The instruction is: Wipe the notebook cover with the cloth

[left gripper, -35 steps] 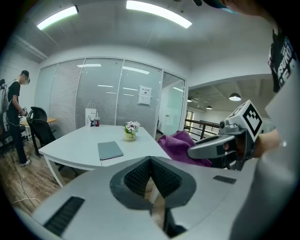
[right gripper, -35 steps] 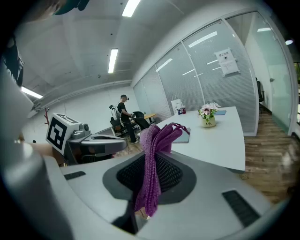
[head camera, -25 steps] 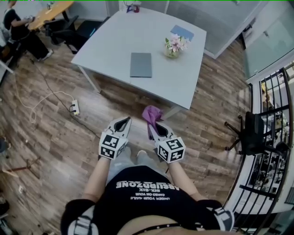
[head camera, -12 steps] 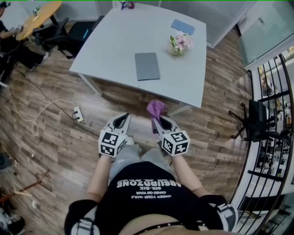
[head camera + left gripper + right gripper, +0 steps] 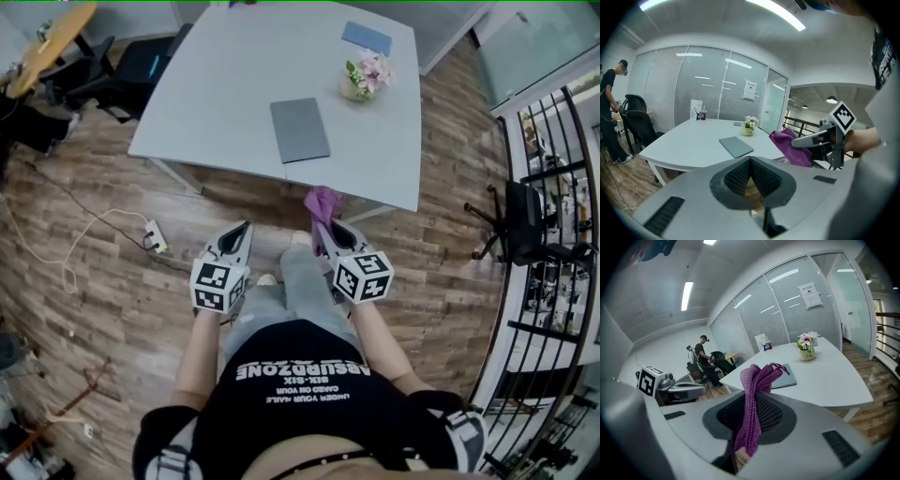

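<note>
Wood floor (image 5: 103, 281), pale table (image 5: 225, 75) bearing notebook (image 5: 299, 129)

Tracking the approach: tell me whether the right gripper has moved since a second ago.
Yes, toward the table: the purple cloth in the right gripper now overlaps its near edge in the head view.

An office. A big white table (image 5: 216, 94) stands ahead of the left tongs (image 5: 241, 230) and right tongs (image 5: 325, 232), with glass partitions (image 5: 708, 84) beyond it. A swivel chair (image 5: 527, 230) stands to their right, and a desk (image 5: 52, 42) far to their left.
</note>
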